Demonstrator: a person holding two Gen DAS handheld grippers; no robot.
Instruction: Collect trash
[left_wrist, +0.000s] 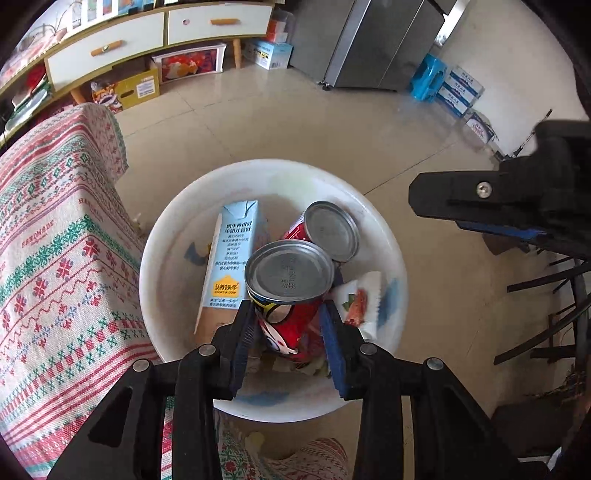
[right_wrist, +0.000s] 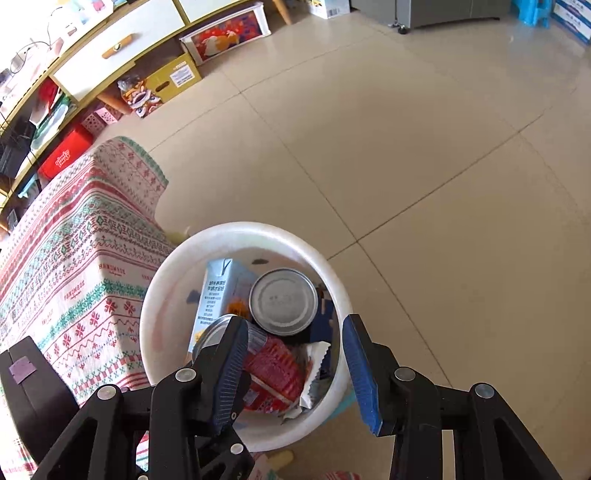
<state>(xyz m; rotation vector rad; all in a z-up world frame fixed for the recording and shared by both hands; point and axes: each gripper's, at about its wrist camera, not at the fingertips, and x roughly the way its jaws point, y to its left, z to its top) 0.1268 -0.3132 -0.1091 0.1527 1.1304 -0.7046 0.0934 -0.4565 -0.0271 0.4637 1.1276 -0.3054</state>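
With the left gripper's (left_wrist: 288, 325) fingers closed on the red Spider-Man drink can (left_wrist: 288, 295) over the round white plastic bin (left_wrist: 258, 166), we should release low; the right gripper (right_wrist: 291, 365) hangs open, empty.

Both grippers, left (left_wrist: 288, 332) and right (right_wrist: 295, 369), had black plastic linkages, silver pivot screws and ribbed blue finger pads (right_wrist: 360, 373).

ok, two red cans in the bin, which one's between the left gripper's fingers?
The Spider-Man can, nearer the camera, its silver end facing up, sits between the left hand-held gripper pads. The other red can lies behind it, untouched, deeper in the white bin.
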